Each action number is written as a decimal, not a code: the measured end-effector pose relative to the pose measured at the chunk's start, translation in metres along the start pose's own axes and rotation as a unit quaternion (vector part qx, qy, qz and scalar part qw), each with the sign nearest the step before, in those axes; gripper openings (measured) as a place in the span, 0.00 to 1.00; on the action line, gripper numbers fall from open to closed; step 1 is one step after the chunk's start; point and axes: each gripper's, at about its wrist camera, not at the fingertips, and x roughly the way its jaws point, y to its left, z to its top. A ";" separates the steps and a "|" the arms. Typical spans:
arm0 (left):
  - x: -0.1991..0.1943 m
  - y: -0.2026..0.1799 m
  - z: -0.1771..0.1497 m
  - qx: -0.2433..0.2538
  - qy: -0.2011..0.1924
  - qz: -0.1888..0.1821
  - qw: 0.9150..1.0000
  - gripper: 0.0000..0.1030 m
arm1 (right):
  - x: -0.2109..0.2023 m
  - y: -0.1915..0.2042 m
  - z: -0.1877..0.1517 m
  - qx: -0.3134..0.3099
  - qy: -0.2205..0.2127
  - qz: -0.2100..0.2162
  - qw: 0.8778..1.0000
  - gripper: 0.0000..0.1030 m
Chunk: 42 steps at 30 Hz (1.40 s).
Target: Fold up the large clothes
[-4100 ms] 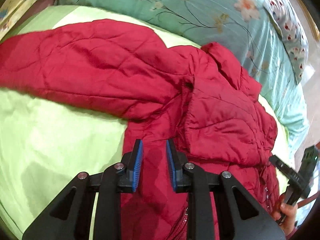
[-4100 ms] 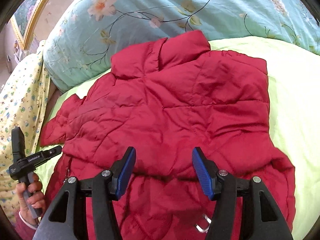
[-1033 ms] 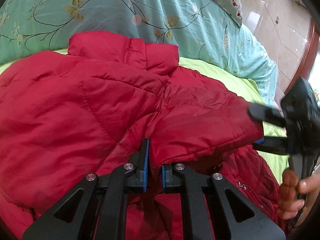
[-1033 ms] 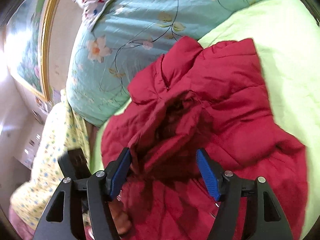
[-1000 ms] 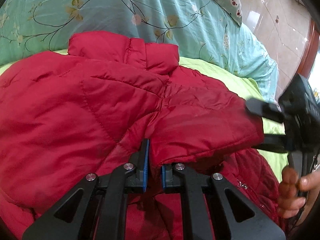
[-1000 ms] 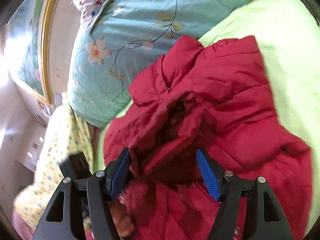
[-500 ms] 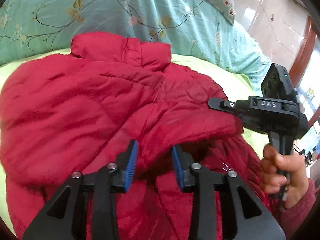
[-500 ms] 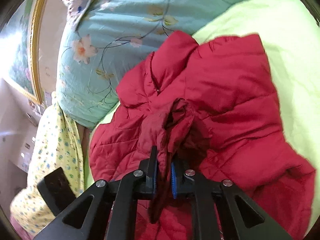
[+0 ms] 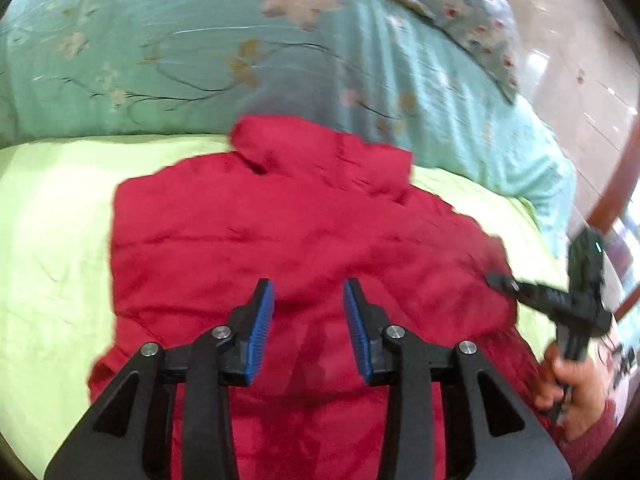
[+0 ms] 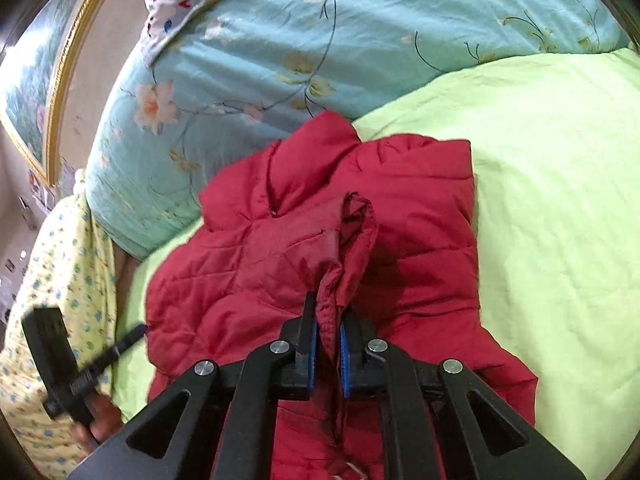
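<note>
Two grippers work over a red quilted jacket (image 9: 304, 224) spread on a lime-green sheet (image 9: 52, 220), its collar toward a teal floral duvet (image 9: 168, 52) bunched at the far side of the bed.

In the left wrist view, going left to right: bare green sheet lies at the left edge, then the jacket fills the middle. The left gripper (image 9: 307, 322) hovers above the jacket with its blue pads parted a moderate way; no cloth is between them. At the right, a person's hand (image 9: 574, 388) in a red cuff holds the other black tool, whose tip reaches the jacket's right edge. Beyond it show a glossy tiled floor (image 9: 580, 52) and a curved strip of reddish wood (image 9: 616, 192).

In the right wrist view, a gold-framed picture (image 10: 36, 80) hangs at the far left above a yellow flowered cloth (image 10: 52, 280). The left tool is seen there low down, just beside the jacket's edge. In the middle, the right gripper (image 10: 328, 350) is clamped tight on a sleeve cuff (image 10: 352, 236), which stands lifted in a ridge above the jacket body. Open green sheet lies to the right.
</note>
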 end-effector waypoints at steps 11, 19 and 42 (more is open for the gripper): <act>0.052 0.040 -0.020 -0.039 0.059 0.004 0.997 0.32 | -0.003 -0.003 -0.006 -0.021 -0.006 -0.062 0.998 0.26; 0.055 0.030 -0.023 -0.021 0.055 0.030 0.998 0.32 | -0.028 0.054 -0.003 -0.117 -0.061 -0.074 0.989 0.29; 0.052 0.029 -0.027 0.005 0.065 0.059 0.996 0.32 | 0.041 0.036 -0.017 -0.103 0.005 -0.102 0.989 0.29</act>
